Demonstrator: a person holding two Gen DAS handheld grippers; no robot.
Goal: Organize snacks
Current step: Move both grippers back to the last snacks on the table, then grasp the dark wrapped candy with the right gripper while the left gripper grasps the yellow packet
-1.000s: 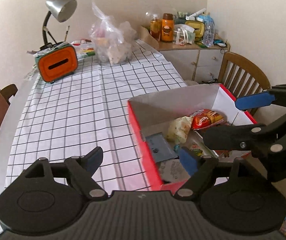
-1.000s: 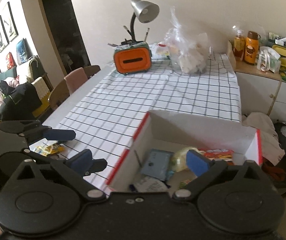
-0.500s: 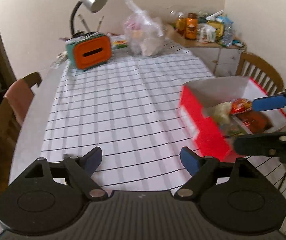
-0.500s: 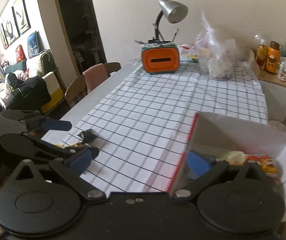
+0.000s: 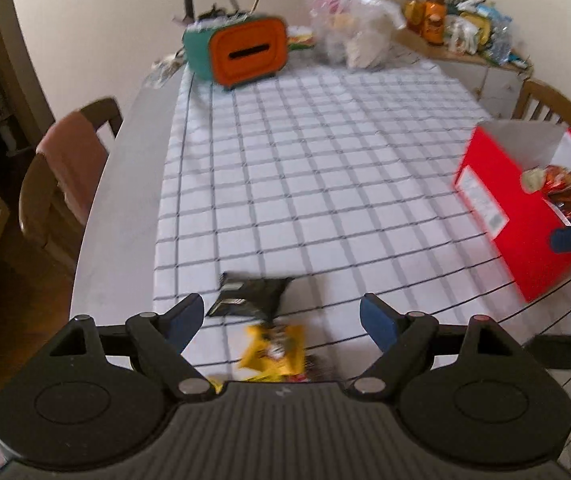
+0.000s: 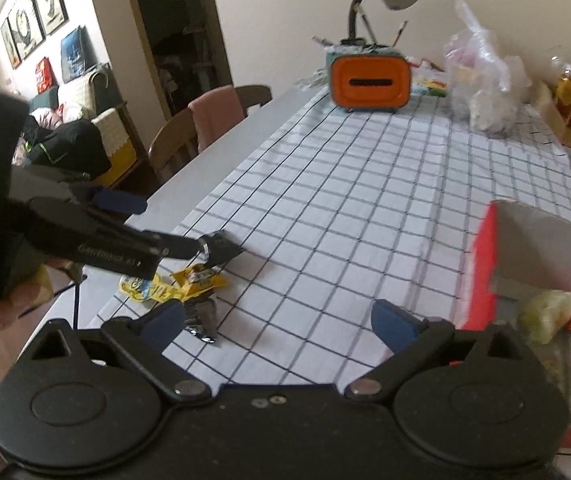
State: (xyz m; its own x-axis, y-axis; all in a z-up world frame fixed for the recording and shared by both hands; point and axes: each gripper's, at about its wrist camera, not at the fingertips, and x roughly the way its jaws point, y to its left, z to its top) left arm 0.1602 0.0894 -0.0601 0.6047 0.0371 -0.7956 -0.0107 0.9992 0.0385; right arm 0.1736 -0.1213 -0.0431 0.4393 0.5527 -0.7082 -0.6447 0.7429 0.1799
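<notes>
From the left wrist view, the left tool [image 5: 281, 316] hangs with its jaws spread wide and nothing between them, poised over the near edge of the table [image 5: 125, 184]. A black packet [image 5: 250, 295] lies at about 12 o'clock from the tool's centre, and a yellow packet [image 5: 273, 350] sits just below it, partly hidden under the tool body. More wrappers lie beside them in the right wrist view, among them a silvery packet [image 6: 203, 320] and a yellow-and-blue one [image 6: 145, 287]. The loose snacks are bunched close together and some appear to overlap, so a closing grip could catch two at once, or pinch the checked cloth [image 5: 317, 184] beneath them and drag it. The picture is blurred, which suggests fast motion; a hasty descent could nudge a flat packet off the near table edge.

At roughly 2 o'clock in the left view stands the red box [image 5: 497, 216], which already holds several snacks, including an orange-red bag [image 5: 561, 178]. The right tool [image 6: 277, 320] is likewise wide open and empty, hovering beside the box's near corner. The box sits close to the table's right edge, so a bump from either tool might shove it over. Thin foil packets may also slip from the pads during the carry.
</notes>
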